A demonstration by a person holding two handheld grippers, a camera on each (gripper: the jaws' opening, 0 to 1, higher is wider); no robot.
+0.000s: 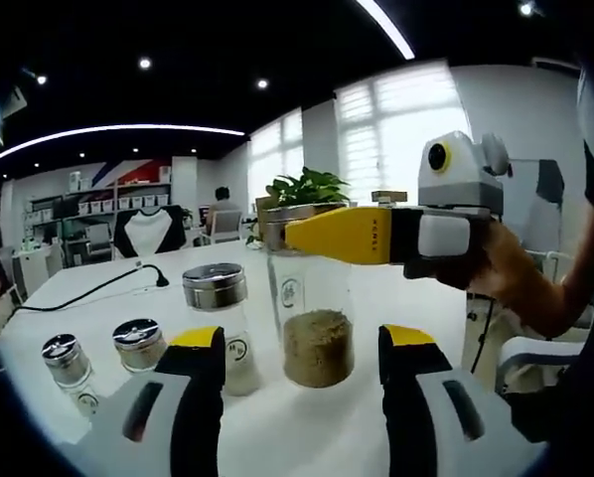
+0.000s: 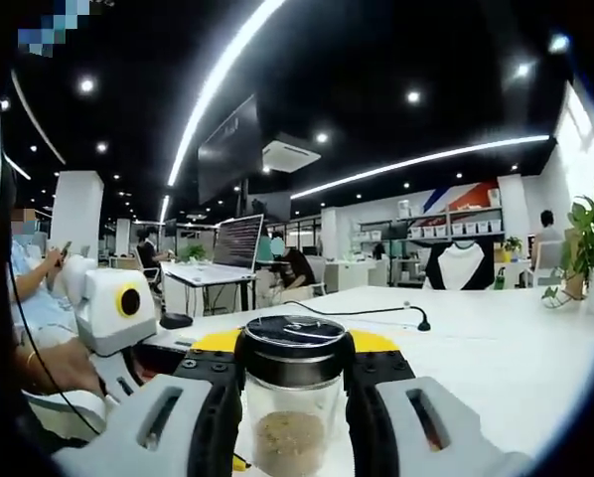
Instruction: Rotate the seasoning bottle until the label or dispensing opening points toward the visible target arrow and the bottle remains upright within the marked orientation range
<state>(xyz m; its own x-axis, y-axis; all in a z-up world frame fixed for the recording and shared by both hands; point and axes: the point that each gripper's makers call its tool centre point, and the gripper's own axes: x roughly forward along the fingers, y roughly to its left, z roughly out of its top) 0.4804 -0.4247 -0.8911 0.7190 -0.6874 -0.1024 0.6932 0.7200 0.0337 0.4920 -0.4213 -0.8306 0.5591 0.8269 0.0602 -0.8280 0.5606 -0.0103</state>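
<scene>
The seasoning bottle [image 1: 317, 318] is clear glass with a steel lid and brown powder in its lower part. It stands upright on the white table [image 1: 108, 318]. A small round logo on the glass faces the left gripper view. My right gripper [image 1: 307, 234] reaches in from the right and is shut on the lid. In the right gripper view my right gripper [image 2: 294, 343] clamps the black-rimmed lid [image 2: 292, 338], with the bottle [image 2: 290, 432] hanging between the jaws. My left gripper [image 1: 302, 343] is open, its jaws either side of the bottle's lower body and apart from the glass.
A shaker of white powder [image 1: 221, 308] stands just left of the bottle. Two small shakers [image 1: 138, 343] [image 1: 67, 360] sit further left. A black cable [image 1: 98, 288] crosses the table. A potted plant [image 1: 307, 187] is behind, and a chair [image 1: 520, 358] at the right.
</scene>
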